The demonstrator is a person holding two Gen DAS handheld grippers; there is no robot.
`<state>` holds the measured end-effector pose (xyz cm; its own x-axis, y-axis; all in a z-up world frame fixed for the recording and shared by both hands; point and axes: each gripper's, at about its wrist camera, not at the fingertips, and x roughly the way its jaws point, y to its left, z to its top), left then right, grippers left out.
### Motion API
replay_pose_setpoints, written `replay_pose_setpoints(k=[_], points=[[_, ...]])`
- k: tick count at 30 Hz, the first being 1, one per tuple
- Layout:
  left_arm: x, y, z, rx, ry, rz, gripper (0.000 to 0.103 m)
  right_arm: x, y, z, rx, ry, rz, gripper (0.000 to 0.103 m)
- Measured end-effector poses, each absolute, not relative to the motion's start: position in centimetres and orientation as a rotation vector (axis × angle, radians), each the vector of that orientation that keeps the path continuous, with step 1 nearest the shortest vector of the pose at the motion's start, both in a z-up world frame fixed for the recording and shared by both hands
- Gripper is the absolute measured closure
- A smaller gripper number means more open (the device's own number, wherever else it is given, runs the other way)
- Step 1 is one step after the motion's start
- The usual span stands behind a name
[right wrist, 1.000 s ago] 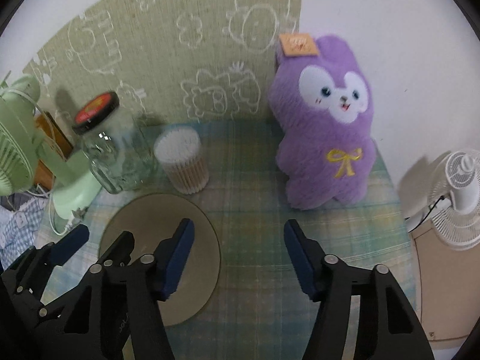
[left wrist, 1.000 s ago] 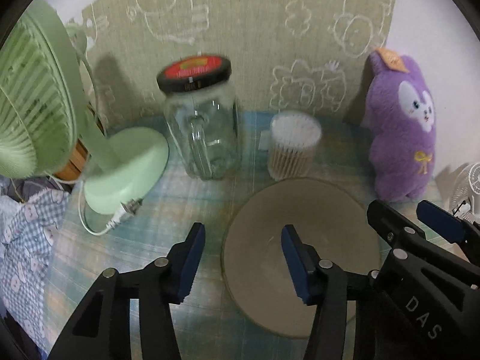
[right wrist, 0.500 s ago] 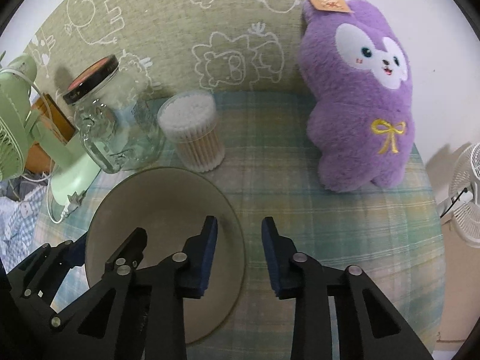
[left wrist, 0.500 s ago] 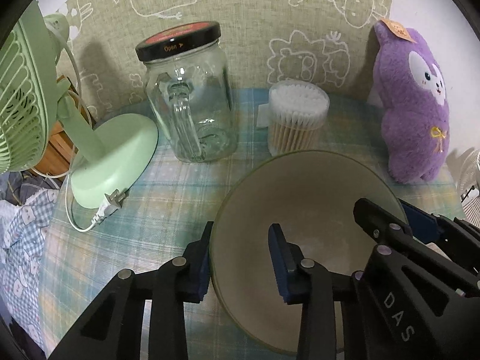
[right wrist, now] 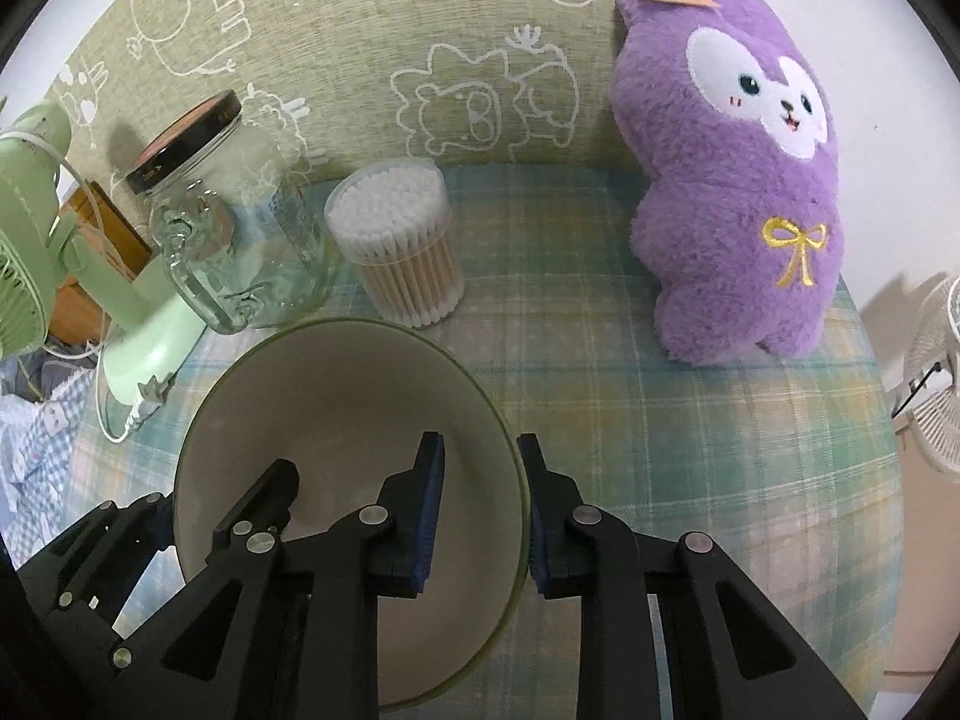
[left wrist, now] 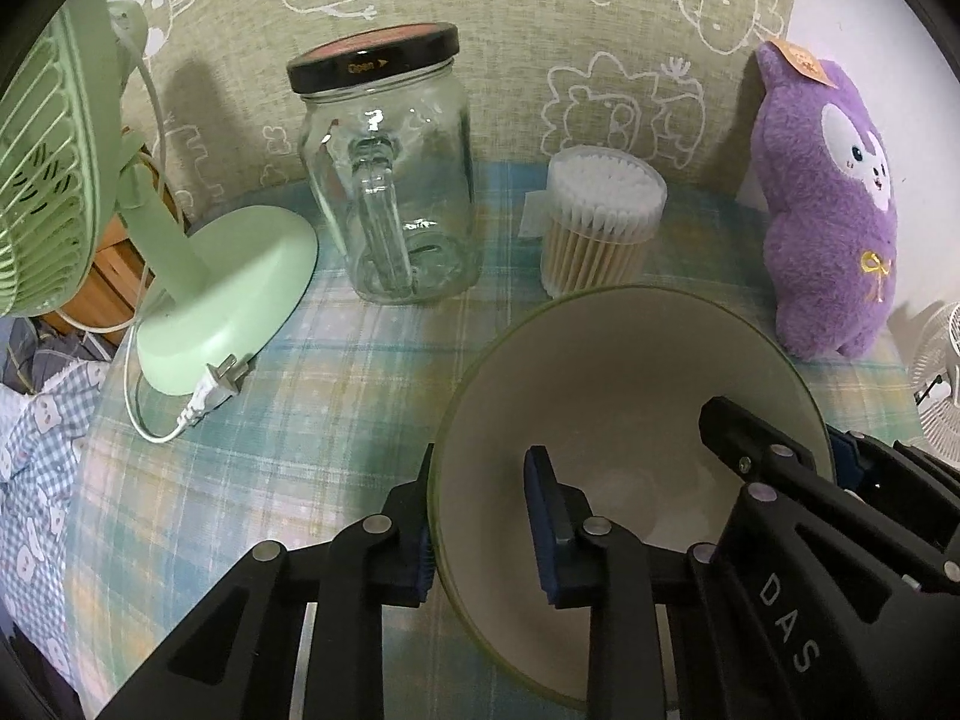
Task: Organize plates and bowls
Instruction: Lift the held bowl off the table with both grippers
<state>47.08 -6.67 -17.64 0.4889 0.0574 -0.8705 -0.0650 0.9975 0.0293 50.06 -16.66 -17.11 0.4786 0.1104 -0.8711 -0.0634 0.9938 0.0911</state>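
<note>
Risk first: slipping of the bowl (left wrist: 630, 396), judged from a smooth, curved wall pinched only at two short stretches of rim. Could tilt or drop if one side lifts sooner than the other. Could also knock the cotton swab box (left wrist: 600, 222) and glass jar (left wrist: 390, 180), both standing just beyond the far rim.

Bowl on the plaid cloth of the table (right wrist: 660, 420), near the front, with purple plush toy (right wrist: 738, 180) well apart on the right and green fan (left wrist: 180, 276) on the left.

Left gripper (left wrist: 480, 516) clenched on the left rim: one of the fingers (left wrist: 546, 516) inside the bowl, the other outside against the wall. Right gripper (right wrist: 480, 498) clenched likewise on the right rim, inner pad over the pale inside, outer pad over the cloth side. Rim between the pads in both views, so a two-sided grasp. Whether the base is touching the cloth or already raised, cannot tell.
</note>
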Motion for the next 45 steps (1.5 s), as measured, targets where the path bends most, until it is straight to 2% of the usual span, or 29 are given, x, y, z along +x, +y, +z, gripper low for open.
replay_pose_setpoints(k=[22,45], points=[[39.7,-6.3,-14.2,0.013,1.049,0.04,0.079,41.9,-15.7,-13.1,0.057,1.054,0.078,0.075],[28.6,-3.6,-4.7,0.0,0.937,-0.033,0.079,29.5,-13.2,-2.9,0.076,0.923,0.007,0.075]])
